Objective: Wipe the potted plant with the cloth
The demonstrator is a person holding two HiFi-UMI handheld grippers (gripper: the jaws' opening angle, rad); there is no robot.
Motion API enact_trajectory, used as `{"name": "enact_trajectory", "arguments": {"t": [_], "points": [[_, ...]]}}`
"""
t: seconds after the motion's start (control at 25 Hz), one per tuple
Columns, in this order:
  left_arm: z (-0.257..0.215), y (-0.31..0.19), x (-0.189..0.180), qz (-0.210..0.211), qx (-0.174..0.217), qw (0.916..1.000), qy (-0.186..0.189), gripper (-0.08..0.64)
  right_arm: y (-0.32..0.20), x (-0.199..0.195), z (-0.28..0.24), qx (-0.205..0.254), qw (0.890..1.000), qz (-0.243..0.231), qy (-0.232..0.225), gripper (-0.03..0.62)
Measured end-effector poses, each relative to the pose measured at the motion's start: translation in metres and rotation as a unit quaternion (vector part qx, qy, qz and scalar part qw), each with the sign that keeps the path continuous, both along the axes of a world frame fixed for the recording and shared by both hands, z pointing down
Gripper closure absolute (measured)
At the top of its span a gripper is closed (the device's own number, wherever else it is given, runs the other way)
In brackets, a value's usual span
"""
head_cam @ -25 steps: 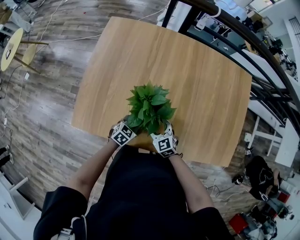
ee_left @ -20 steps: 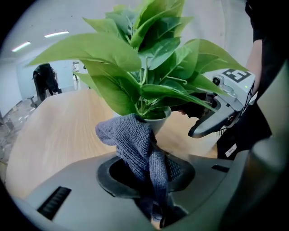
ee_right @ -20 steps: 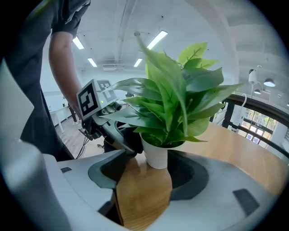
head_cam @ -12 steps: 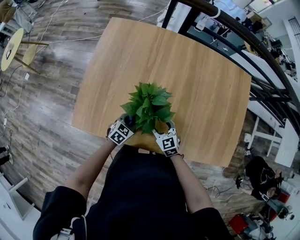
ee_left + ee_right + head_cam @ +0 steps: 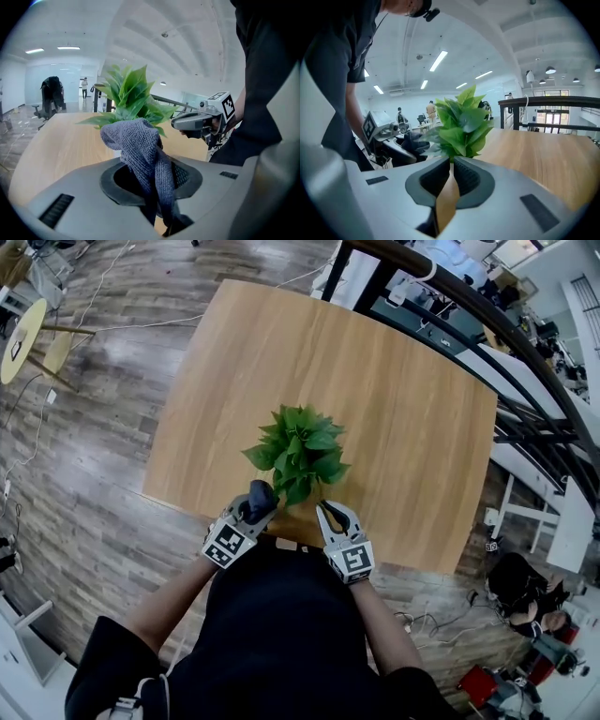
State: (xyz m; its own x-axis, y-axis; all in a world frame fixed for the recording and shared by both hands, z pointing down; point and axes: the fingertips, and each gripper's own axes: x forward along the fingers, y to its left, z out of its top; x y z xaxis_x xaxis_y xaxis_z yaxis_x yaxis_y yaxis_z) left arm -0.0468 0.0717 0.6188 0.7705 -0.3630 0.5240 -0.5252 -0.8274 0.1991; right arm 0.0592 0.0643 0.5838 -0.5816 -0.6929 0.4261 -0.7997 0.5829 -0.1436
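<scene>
Stage: by my reading the wiping is not under way at this instant. The cloth is in hand and at the plant, but neither claw is on the leaves.
Left claw (image 5: 248,512): closed tight on the cloth (image 5: 140,145). Its jaws pinch the lower folds.
Cloth: grey and nubbly. It is bunched into a lump that stands up out of the jaws, with a tail hanging below them.
Cloth to leaves: the lump sits just beside the near-left leaves. From either view I cannot tell whether it brushes them.
Right claw (image 5: 330,518): its jaws have just been closing and now stand almost together. Only a thin slit is left, and bare wood shows through it. Nothing is between them and it touches nothing.
Right claw's place: near and to the right of the plant, a little apart from the foliage, its tips aimed at the leaves.
Plant (image 5: 298,451): a bushy green tuft standing upright close to the near edge of the desk (image 5: 412,409), about midway along that edge. From above, the leaves hide the pot.
Desk: pale wood, with nothing else on it.
Done: cloth picked up and brought to the plant.
Left: seemingly all of the wiping. The cloth has to be pressed to the leaves and drawn over them. Whether any leaf is already clean cannot be judged from here.
</scene>
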Motion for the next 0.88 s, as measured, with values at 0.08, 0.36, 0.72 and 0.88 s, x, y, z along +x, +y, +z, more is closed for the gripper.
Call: {"name": "enact_trajectory", "arguments": {"t": [0.08,0.36,0.72,0.88], "points": [[-0.014,0.011,0.0,0.005,0.01,0.9998,0.017,0.425,0.006,0.002,-0.018,0.03,1.0,0.008,-0.004,0.554],[-0.117,0.031,0.006,-0.006,0.069,0.9929,0.097,0.43,0.025,-0.005,-0.143,0.118,0.985,0.049,-0.113,0.554],[-0.193,-0.005,0.052,-0.026,0.14,0.9793,0.144,0.434,0.004,0.018,-0.209,0.232,0.969,0.057,-0.064,0.571],[-0.204,-0.013,0.057,-0.041,0.141,0.9761,0.16,0.442,0.003,0.021,-0.203,0.226,0.971,0.056,-0.047,0.574]]}}
